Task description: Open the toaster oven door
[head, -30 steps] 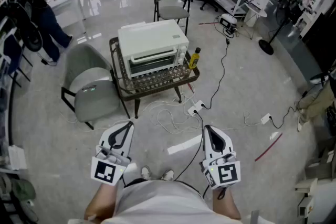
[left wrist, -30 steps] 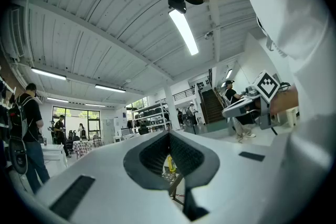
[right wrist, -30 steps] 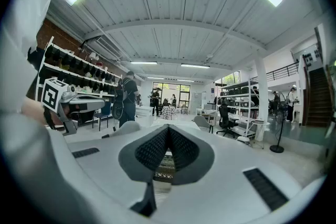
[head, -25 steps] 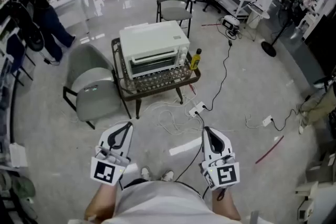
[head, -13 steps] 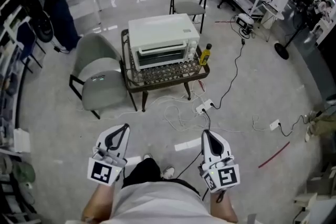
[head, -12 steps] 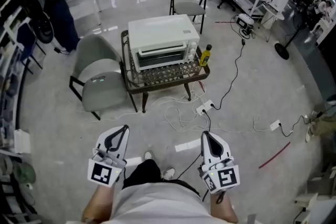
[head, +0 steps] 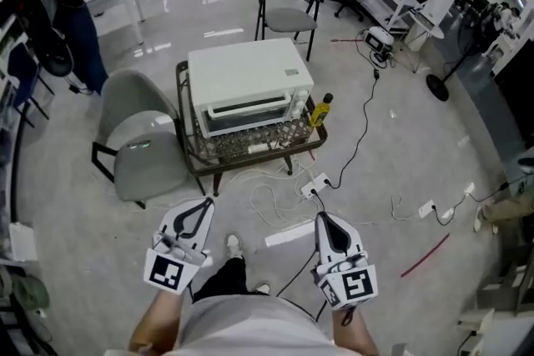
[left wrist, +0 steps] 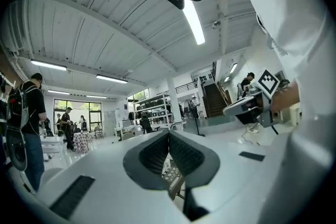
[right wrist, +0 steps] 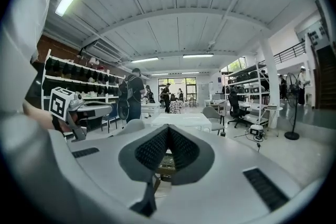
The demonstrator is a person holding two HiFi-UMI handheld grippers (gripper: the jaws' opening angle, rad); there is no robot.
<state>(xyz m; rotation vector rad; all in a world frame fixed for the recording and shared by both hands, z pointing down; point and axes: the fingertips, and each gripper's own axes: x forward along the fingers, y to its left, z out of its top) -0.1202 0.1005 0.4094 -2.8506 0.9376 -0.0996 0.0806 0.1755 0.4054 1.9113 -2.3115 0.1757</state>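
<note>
You are holding both tongs low at your waist, well apart from the toaster oven (head: 249, 83), which is sitting on a low lattice table (head: 250, 146) ahead of you. Its glass door (head: 247, 109) is facing you and lying flush against the oven's front. The left gripper (head: 204, 204) is pointing up toward the oven's left front corner and the right gripper (head: 322, 218) toward its right front corner. Between them and the oven, loose white cables and a power strip (head: 314, 183) are lying on the floor. In the left gripper view the ribbed pads (left wrist: 152, 153) are pressing together at the tip with nothing between them. The right gripper view is showing the same, its pads (right wrist: 152, 150) meeting on nothing. A yellow bottle (head: 320, 109) is standing on the table just right of the oven, a grey armchair (head: 138, 147) is sitting to the oven's left, and a second chair (head: 286, 0) is standing behind it. From the right gripper only the oven's white top is showing above the jaw tips, and the door is hiding behind them. From the left gripper the oven is blocked almost wholly, with just a scrap of lattice peeking under the tips. The door's handle is too small to make out, and your hands are getting cut off by the lower edge of the head view.
</note>
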